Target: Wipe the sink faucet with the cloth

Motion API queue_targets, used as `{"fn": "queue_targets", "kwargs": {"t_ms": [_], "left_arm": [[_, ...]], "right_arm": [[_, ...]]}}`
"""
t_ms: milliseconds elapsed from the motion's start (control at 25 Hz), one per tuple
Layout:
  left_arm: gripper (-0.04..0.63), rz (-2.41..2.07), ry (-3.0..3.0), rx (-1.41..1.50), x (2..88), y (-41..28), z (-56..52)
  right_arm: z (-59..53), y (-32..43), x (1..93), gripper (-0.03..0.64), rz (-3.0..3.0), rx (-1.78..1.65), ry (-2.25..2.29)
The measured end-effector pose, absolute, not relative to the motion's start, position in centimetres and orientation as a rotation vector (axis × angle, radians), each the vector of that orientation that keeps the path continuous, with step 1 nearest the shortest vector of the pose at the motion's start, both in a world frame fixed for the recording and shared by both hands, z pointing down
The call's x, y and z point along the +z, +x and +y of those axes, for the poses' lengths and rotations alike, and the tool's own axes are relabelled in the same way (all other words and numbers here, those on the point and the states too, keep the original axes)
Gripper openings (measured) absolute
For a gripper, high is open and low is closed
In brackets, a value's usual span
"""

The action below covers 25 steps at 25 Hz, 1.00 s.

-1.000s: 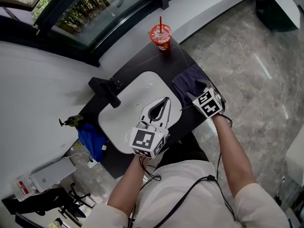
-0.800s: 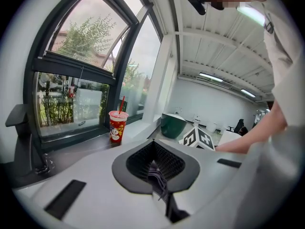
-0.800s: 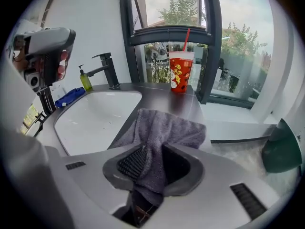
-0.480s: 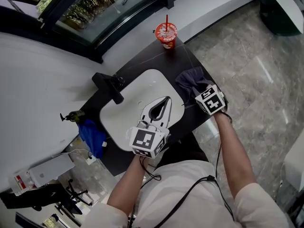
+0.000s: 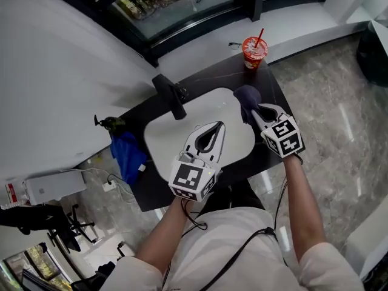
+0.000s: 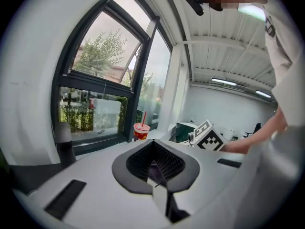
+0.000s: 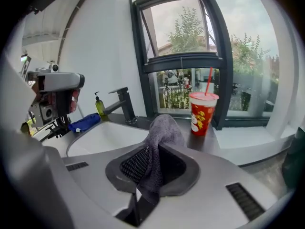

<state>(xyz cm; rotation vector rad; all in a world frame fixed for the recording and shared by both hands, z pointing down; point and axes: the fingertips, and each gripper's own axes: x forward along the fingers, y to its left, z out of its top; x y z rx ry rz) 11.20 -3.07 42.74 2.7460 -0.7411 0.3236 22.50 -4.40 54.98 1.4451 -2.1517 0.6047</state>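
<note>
The black faucet [image 5: 170, 97] stands at the far-left rim of the white sink [image 5: 176, 153]; it also shows in the right gripper view [image 7: 123, 104]. My right gripper [image 5: 258, 108] hangs over the sink's right edge, its jaws just closed on a dark grey cloth [image 5: 247, 97]. In the right gripper view the cloth [image 7: 161, 136] is pinched between the pads and bunches up above my right gripper [image 7: 153, 162]. My left gripper [image 5: 216, 127] hovers over the basin, jaws together with nothing in them; the left gripper view shows the same of my left gripper [image 6: 155, 165].
A red cup with a straw [image 5: 254, 46] stands on the dark countertop [image 5: 209, 77] by the window. A blue rag [image 5: 127, 153] and a small soap bottle [image 5: 109, 123] lie left of the sink. Marble floor lies to the right.
The right gripper has shut on the cloth and lifted it off the countertop, toward the sink. The left gripper has stayed over the basin and risen a little.
</note>
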Motion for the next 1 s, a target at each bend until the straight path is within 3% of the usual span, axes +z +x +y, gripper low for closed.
{"fn": "queue_targets", "kwargs": {"t_ms": [520,1000], "left_arm": [[-0.008,-1.157,2.618,0.234,41.2,-0.7,-5.7],[-0.008,-1.392,2.51,0.18,40.3,-7.3,-6.2]], "right_arm": [[-12.6,7.9,43.2,0.055,-2.552,0.323,1.112],[-16.1,-0.3,43.2,0.055,-2.539,0.161,0.786]]}}
